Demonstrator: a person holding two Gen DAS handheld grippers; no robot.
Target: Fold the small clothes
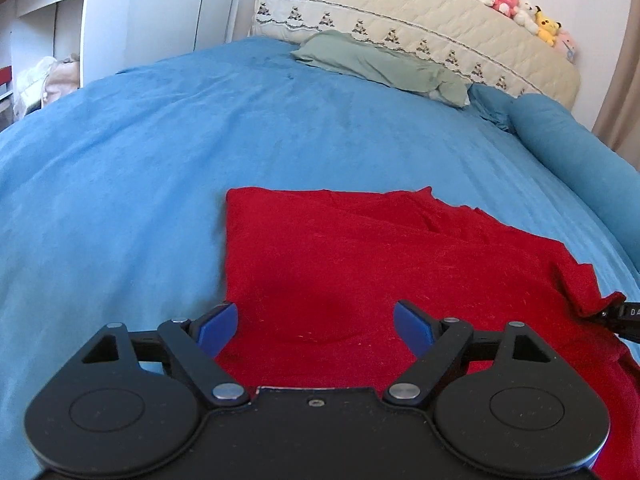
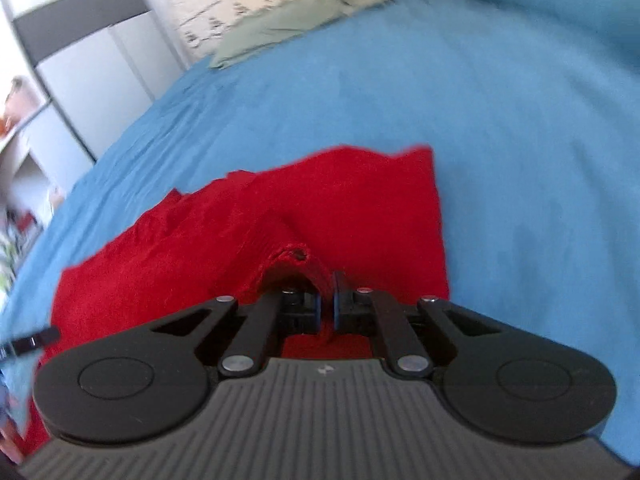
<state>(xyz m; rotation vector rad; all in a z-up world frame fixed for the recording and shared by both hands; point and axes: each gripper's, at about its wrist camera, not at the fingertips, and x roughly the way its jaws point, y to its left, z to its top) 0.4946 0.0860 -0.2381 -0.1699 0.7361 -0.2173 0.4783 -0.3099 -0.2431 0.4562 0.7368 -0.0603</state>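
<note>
A red garment (image 1: 360,264) lies partly folded on the blue bed cover (image 1: 160,152). My left gripper (image 1: 316,328) is open, its blue pads (image 1: 218,330) spread just above the garment's near left part, holding nothing. My right gripper (image 2: 327,304) is shut on a pinched fold of the red garment (image 2: 288,216) and lifts that edge a little off the bed. The right gripper's tip (image 1: 618,314) shows at the right edge of the left wrist view, with red cloth bunched at it. The right wrist view is blurred.
A green pillow (image 1: 380,64) and a cream quilted headboard (image 1: 400,20) with several plush toys (image 1: 512,4) are at the far end. A blue bolster (image 1: 580,160) lies on the right. White shelves (image 1: 48,20) stand to the left of the bed.
</note>
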